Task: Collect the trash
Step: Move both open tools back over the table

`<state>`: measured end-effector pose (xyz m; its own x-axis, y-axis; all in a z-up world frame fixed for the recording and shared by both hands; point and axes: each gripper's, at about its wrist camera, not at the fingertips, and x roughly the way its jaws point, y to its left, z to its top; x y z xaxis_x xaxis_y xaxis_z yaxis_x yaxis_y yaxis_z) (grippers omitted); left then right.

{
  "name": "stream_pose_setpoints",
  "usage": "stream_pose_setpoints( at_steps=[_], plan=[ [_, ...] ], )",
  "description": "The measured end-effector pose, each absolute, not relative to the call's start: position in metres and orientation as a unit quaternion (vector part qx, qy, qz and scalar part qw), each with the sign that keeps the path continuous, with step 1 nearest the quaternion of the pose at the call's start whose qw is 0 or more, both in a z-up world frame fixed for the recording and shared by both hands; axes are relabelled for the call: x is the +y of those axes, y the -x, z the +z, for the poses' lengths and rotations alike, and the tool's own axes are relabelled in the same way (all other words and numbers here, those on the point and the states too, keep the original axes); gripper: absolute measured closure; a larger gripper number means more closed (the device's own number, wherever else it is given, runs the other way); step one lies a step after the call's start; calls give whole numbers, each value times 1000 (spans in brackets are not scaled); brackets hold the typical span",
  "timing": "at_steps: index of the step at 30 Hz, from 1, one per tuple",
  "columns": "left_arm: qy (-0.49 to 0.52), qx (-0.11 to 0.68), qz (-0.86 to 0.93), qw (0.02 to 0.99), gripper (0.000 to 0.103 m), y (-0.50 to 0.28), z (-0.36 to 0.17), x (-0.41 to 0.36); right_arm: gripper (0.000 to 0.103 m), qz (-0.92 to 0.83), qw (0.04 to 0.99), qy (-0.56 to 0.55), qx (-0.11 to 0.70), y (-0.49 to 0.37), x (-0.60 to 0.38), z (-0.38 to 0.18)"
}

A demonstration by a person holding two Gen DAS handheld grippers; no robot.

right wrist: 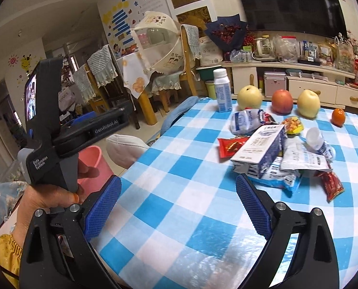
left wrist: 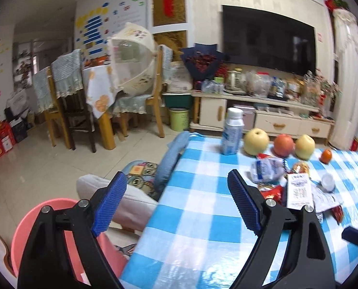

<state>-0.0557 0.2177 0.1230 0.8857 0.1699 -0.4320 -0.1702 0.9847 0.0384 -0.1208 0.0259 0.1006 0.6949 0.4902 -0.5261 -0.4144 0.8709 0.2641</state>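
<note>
Both wrist views forward-down, sharing table [left wrist: 191, 216]

Reads "GenRobot.AI" along the left gripper's body [right wrist: 106, 126], "Data Acquisition System" on its handle [right wrist: 40, 165]. Carton [right wrist: 263, 147] print too blurred.

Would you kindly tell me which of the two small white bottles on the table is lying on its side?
The small bottle resting on the wrapper pile; the other bottle stands upright beside the pear.
</note>
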Motion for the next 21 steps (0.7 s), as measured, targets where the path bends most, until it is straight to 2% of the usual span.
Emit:
stream_pose_setpoints(
  at_steps=[14,21],
  plan=[
    [-54,279,29,958,17,31,100,147,8,209,925,-80,308,115,-34,98],
    [-48,299,-42,952,17,25,93,120,8,188,928,-105,305,112,-74,103]
  ],
)
